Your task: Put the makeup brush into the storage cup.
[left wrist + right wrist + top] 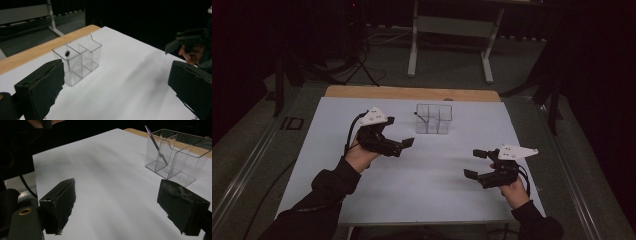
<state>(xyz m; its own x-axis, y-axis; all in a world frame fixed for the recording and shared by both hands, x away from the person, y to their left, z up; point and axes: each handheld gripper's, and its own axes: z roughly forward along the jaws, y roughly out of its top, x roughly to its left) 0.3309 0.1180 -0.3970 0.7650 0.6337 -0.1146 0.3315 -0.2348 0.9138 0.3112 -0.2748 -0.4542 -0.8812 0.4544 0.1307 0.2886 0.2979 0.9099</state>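
Note:
A clear plastic organiser (433, 119) with several compartments stands on the white board (422, 185), towards its far side. A thin stick (156, 142) leans in one end compartment of the organiser (175, 155); in the left gripper view its dark tip (67, 53) shows inside the organiser (82, 57). My left gripper (402, 146) hovers left of the organiser, open and holding nothing (117, 87). My right gripper (474, 163) is at the near right, also open with nothing between its jaws (120, 205). The other hand's gripper (192, 42) shows far right in the left gripper view.
The board lies on a wooden table whose far edge (412, 92) shows beyond it. Behind stand a white table frame (449, 40) and a dark tripod (359, 55) on the grey floor. Bare board lies between the grippers.

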